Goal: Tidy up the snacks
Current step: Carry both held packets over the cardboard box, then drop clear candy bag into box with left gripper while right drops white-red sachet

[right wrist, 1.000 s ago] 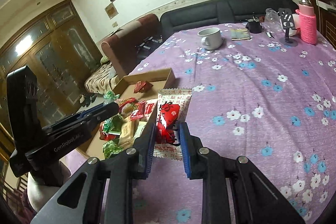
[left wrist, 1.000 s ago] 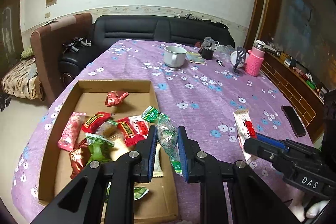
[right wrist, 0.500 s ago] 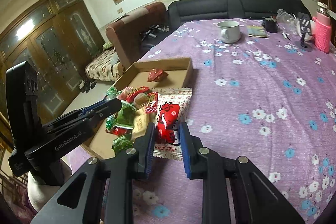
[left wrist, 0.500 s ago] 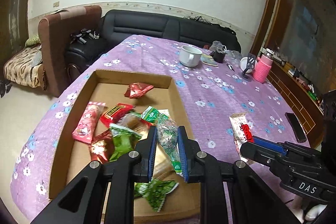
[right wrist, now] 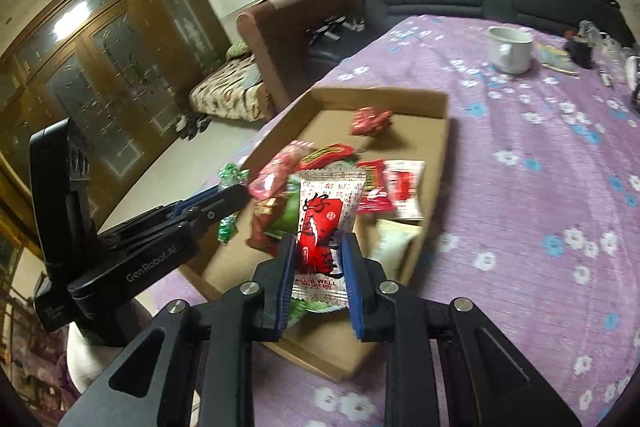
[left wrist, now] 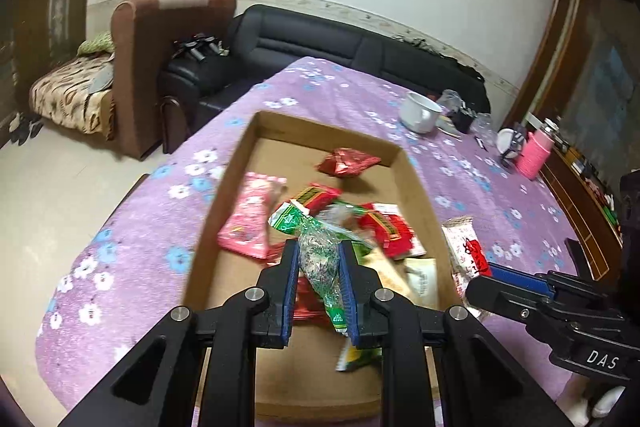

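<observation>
**Both grippers hold packets over the cardboard tray**

From the left wrist camera we see our left gripper (left wrist: 319, 263) clamped on a green-and-clear snack packet (left wrist: 320, 259), the blue pads pressing its two sides. The packet's long axis runs along the fingers, slanting from its far-left end toward a near-right end that pokes out below the pads. It hangs above the near half of the cardboard tray (left wrist: 224, 195), whose long axis runs away from us. Below lie loose snacks: a pink packet (left wrist: 252, 215) at the left, red packets (left wrist: 386, 227) in the middle and a crumpled red wrapper (left wrist: 346, 163) alone toward the far wall. The far end and near-left floor of the tray are bare cardboard. On the right, our right gripper (left wrist: 496, 273) reaches in over the tray's right wall with a white-and-red packet (left wrist: 466, 251).

From the right wrist camera we see the right gripper (right wrist: 318, 267) closed on that white-and-red packet (right wrist: 326, 223), which stands upright between the pads, long axis pointing away from us, printed face toward the lens. It hangs over the tray's (right wrist: 440, 147) near part, above the snack pile. The left gripper (right wrist: 224, 199) comes in from the left over the tray's left wall, green packet ends showing at its tips. Right of the tray, the purple flowered tablecloth (right wrist: 540, 155) lies open up to a white mug (right wrist: 510, 49) at the far side.
</observation>
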A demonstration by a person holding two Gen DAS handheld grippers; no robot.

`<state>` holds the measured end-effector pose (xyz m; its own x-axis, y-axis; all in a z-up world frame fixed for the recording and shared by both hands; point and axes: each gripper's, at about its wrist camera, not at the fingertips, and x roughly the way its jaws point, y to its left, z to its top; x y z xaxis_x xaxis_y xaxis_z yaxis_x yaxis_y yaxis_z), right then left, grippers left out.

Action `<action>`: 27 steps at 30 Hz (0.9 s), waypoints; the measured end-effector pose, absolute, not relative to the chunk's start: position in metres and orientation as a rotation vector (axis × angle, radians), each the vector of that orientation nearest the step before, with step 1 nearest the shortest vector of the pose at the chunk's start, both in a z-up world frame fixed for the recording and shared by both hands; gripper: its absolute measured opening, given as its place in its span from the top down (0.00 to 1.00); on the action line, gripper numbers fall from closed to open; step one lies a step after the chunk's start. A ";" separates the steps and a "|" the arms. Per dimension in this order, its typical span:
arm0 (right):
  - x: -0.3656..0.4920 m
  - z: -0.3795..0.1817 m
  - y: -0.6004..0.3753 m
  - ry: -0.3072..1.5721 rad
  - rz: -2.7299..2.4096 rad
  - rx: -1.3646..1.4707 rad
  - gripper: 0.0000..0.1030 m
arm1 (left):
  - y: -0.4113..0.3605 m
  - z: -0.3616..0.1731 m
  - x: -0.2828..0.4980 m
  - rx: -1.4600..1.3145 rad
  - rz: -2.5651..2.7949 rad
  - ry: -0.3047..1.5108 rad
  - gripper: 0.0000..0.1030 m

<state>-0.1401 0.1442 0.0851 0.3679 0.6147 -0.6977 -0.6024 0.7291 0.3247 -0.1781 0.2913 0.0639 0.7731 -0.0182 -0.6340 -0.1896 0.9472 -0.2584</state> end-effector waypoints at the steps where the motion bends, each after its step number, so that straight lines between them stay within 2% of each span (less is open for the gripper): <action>1: -0.140 0.084 0.149 0.913 0.797 0.015 0.78 | 0.294 0.063 -0.179 -0.323 0.101 0.685 0.80; 11: -0.120 0.051 0.185 1.057 0.868 0.033 0.78 | 0.305 0.053 -0.174 -0.339 0.126 0.712 0.78; 13: -0.119 0.047 0.186 1.074 0.879 0.042 0.78 | 0.307 0.053 -0.173 -0.346 0.134 0.711 0.71; 14: -0.118 0.046 0.187 1.078 0.883 0.043 0.78 | 0.308 0.053 -0.173 -0.352 0.137 0.710 0.61; 15: -0.117 0.045 0.189 1.080 0.884 0.040 0.78 | 0.309 0.053 -0.173 -0.360 0.139 0.709 0.45; 17: -0.115 0.044 0.192 1.078 0.885 0.029 0.77 | 0.311 0.054 -0.175 -0.377 0.142 0.699 0.29; 27: -0.077 0.038 0.206 1.051 0.768 -0.048 0.77 | 0.308 0.059 -0.179 -0.383 0.132 0.685 0.29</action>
<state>-0.0770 0.2062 0.0383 0.2659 0.5465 -0.7941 -0.5899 0.7438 0.3143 -0.1789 0.3083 0.0593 0.7691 -0.0057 -0.6391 -0.2432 0.9221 -0.3009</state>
